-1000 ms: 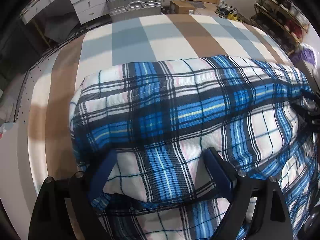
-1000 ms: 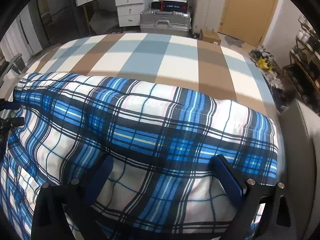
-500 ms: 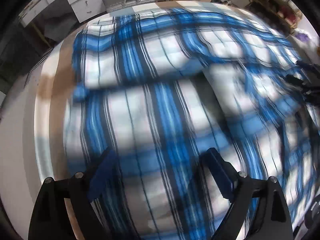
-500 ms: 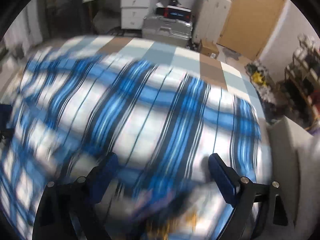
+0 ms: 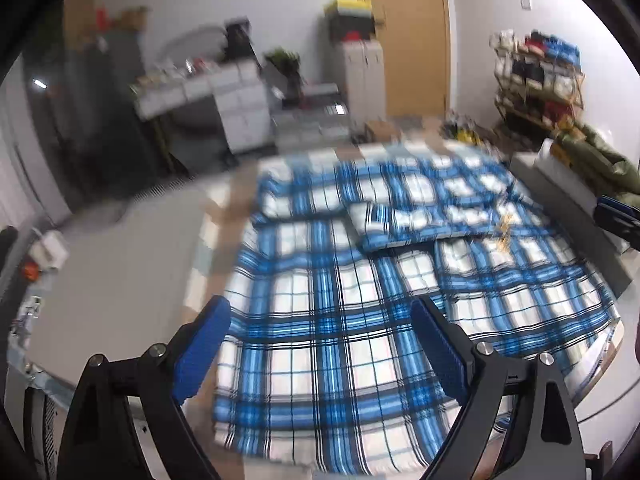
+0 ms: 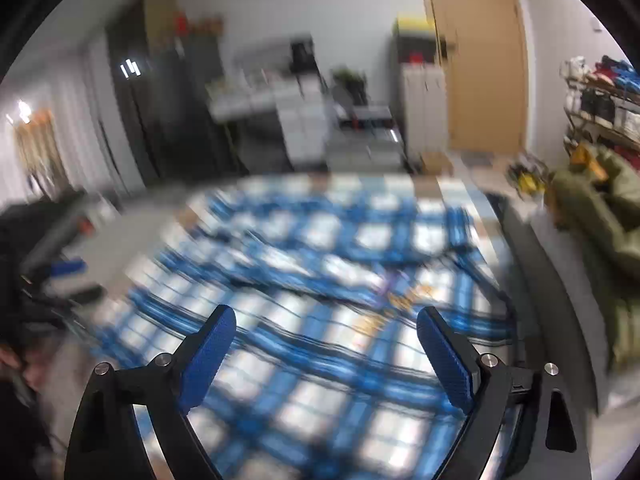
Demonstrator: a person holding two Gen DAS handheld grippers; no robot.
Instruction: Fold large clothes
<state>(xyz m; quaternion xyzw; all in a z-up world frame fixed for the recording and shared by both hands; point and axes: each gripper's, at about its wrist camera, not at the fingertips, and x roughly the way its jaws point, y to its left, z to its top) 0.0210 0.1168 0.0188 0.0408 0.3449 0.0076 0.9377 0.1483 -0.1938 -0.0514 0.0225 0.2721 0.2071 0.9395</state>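
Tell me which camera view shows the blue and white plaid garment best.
The left wrist view. There the blue and white plaid garment is fairly sharp, so its checks and a folded layer across the far part can be read. The right wrist view shows the same garment spread out, but motion blur smears its pattern and edges.

both wrist views above shared plaid cloth (image 5: 328, 320)
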